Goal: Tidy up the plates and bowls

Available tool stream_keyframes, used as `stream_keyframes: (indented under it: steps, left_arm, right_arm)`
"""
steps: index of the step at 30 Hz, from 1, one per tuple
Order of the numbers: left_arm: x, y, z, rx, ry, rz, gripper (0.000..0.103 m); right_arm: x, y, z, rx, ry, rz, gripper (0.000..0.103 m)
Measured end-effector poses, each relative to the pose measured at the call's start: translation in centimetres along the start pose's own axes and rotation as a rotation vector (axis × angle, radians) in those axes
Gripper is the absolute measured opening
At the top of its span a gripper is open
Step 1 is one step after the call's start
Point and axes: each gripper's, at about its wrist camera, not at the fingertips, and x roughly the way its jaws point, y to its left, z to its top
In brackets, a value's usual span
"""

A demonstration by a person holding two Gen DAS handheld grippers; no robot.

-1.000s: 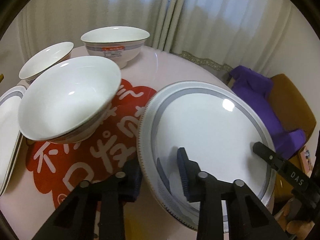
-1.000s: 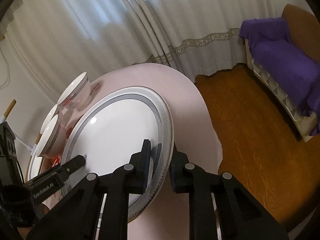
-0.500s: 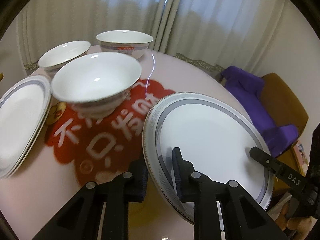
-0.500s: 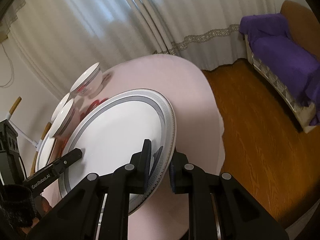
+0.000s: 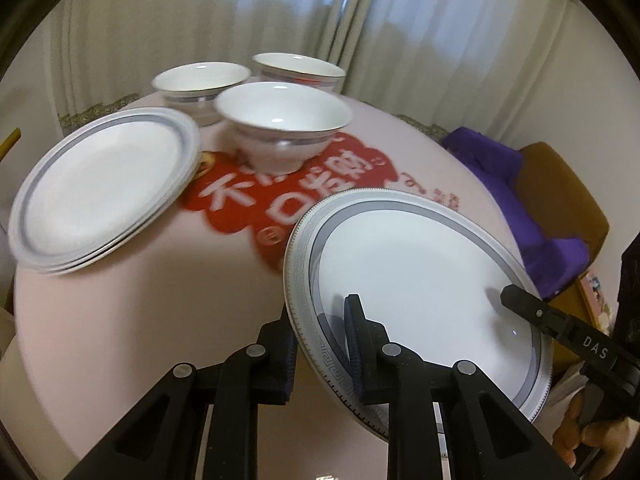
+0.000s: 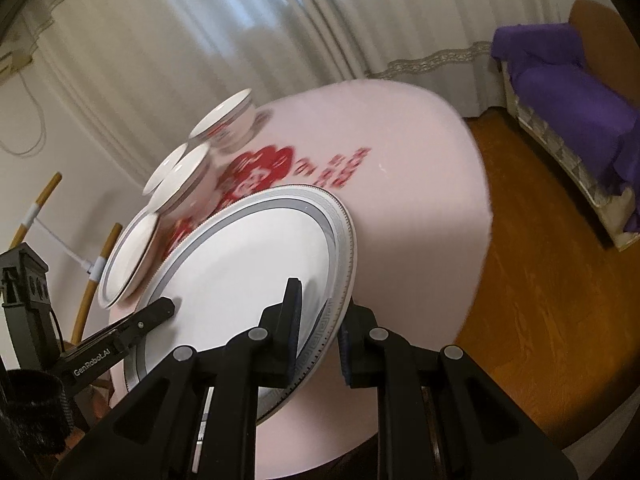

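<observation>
The red print (image 5: 280, 196) on the tablecloth is smeared, characters unreadable, and part of it sits behind the big plate (image 5: 416, 280). The stacked plates (image 5: 104, 188) look soft-edged, so I can't count them. Far bowl (image 5: 298, 70) is half hidden.

Left wrist view: close, angled down over the surface (image 5: 120, 320) toward the curtains (image 5: 280, 8). Right wrist view: close, facing the opposite rim. Shared: the large plate (image 5: 420, 280) (image 6: 248, 272), bowls, curtains.
</observation>
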Motion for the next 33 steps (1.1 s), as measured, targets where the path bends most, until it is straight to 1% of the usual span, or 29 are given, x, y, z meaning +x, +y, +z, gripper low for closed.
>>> stream_keyframes:
  steps: [6, 10, 12, 15, 16, 17, 19, 22, 26, 28, 30, 33]
  left_arm:
    - [-2.2, 2.8, -1.5, -0.017, -0.016, 0.001, 0.018]
    - [-2.1, 3.7, -1.8, -0.031, -0.005, -0.012, 0.019]
    - [-2.0, 4.3, -1.8, -0.046, -0.003, -0.030, 0.019]
    - [-1.9, 4.3, -1.6, -0.027, -0.014, -0.027, 0.020]
    - [-2.0, 4.4, -1.5, -0.023, -0.017, -0.027, 0.021]
    - [-1.6, 4.4, -1.5, -0.016, -0.017, -0.026, 0.024]
    - [-1.5, 4.3, -1.6, 0.000, -0.026, -0.021, 0.026]
    - [-1.4, 4.0, -1.7, 0.032, -0.039, -0.015, 0.024]
    - [-1.5, 4.5, -1.7, 0.015, -0.040, -0.037, 0.020]
    - [-1.8, 4.7, -1.6, 0.020, -0.052, -0.034, 0.018]
    - [-2.7, 4.7, -1.6, 0.046, -0.077, -0.028, 0.016]
    - [-3.4, 5.1, -1.3, 0.041, -0.081, -0.036, 0.016]
  right_arm:
    - [0.9, 2.4, -1.8, -0.021, 0.016, 0.011, 0.016]
    - [1.4, 2.8, -2.8, -0.024, 0.026, -0.003, 0.016]
    - [1.5, 2.8, -3.0, -0.024, 0.016, -0.005, 0.015]
    - [1.7, 2.8, -3.0, -0.025, 0.009, -0.002, 0.015]
    - [1.7, 2.8, -3.0, -0.026, 0.007, 0.000, 0.015]
    - [1.8, 2.8, -3.0, -0.026, 0.004, 0.002, 0.015]
    - [1.9, 2.7, -2.9, -0.022, -0.001, 0.006, 0.015]
    - [1.9, 2.7, -2.9, -0.024, -0.009, 0.008, 0.015]
    - [2.0, 3.1, -2.9, -0.038, -0.012, -0.006, 0.015]
    - [1.9, 3.2, -2.9, -0.047, -0.006, -0.009, 0.015]
    - [1.9, 3.3, -2.9, -0.043, 0.007, 0.000, 0.016]
    - [1.7, 3.7, -3.0, -0.037, 0.020, 0.008, 0.016]
